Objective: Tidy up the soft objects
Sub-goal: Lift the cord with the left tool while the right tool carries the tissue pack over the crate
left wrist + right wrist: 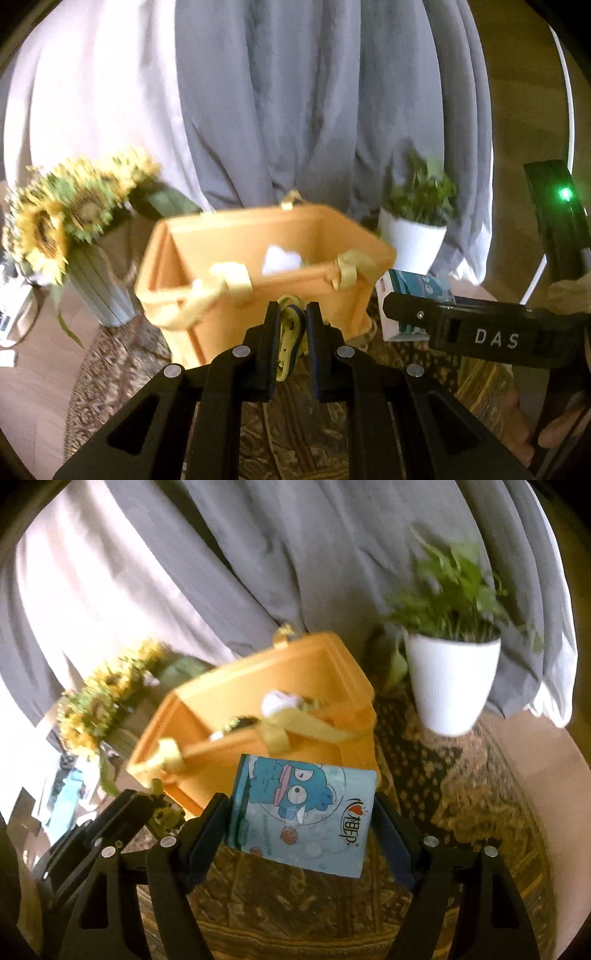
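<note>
An orange storage basket with pale yellow ribbon handles stands on a patterned rug; it also shows in the right wrist view. Something white lies inside it. My left gripper is shut on a small yellow and blue soft item, just in front of the basket's near wall. My right gripper is shut on a light blue tissue pack printed with a blue cartoon monster, held in front of the basket's right side. The pack and right gripper also show in the left wrist view.
A vase of sunflowers stands left of the basket. A white pot with a green plant stands to its right. Grey and white curtains hang behind. The patterned rug covers the floor.
</note>
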Available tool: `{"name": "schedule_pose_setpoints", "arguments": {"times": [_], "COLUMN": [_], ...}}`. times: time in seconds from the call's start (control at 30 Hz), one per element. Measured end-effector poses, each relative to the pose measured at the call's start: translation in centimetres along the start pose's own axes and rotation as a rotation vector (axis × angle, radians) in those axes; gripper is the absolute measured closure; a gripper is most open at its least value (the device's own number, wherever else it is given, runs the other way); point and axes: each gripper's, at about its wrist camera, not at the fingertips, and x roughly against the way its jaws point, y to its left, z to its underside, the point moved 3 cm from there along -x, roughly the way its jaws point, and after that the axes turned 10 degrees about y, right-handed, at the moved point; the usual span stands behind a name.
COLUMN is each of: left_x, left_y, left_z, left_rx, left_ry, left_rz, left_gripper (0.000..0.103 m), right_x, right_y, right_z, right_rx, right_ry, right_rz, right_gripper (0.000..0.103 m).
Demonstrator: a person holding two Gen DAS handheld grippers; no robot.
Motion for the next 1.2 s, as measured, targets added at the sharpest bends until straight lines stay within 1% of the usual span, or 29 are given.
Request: {"name": "schedule_pose_setpoints", "arguments": {"times": [0.13,0.23,0.47,0.67,0.93,1.2], "left_x": [2.0,3.2,4.3,4.5,3.2,0.5], "left_y": [0.4,0.8,1.3,1.6,2.2,3.2], "left_z": [-1.2,-2.0,-4.2,-6.1,-8.5,-10.2], "left_rx": [0.004,0.005,0.006,0.002,-0.005,-0.009], "left_ry": [-0.060,-0.097,-0.166,-0.212,-0.230,-0.198], "left_rz": [-0.032,-0.052,-0.086,-0.108,-0.136,-0.150], "left_gripper": [0.088,0.088,0.088,0.088,0.088,0.088], "right_x": [1.6,2.2,3.2,3.3,2.0,0.0], "right_y": [1.3,1.9,3.0,3.6,3.9,3.8], "right_z": [-0.9,-1.6,-3.7,-5.8,-8.9,-11.3], "right_rx": [0.036,0.051,0.079,0.101,0.124,0.151], "right_ry": [-0.062,-0.089,-0.156,-0.191,-0.214,-0.196], "right_rz": [-0.019,-0.032,-0.056,-0.049,-0.022,0.001], "right_gripper": [0.025,0.025,0.025,0.025,0.025,0.025]}}
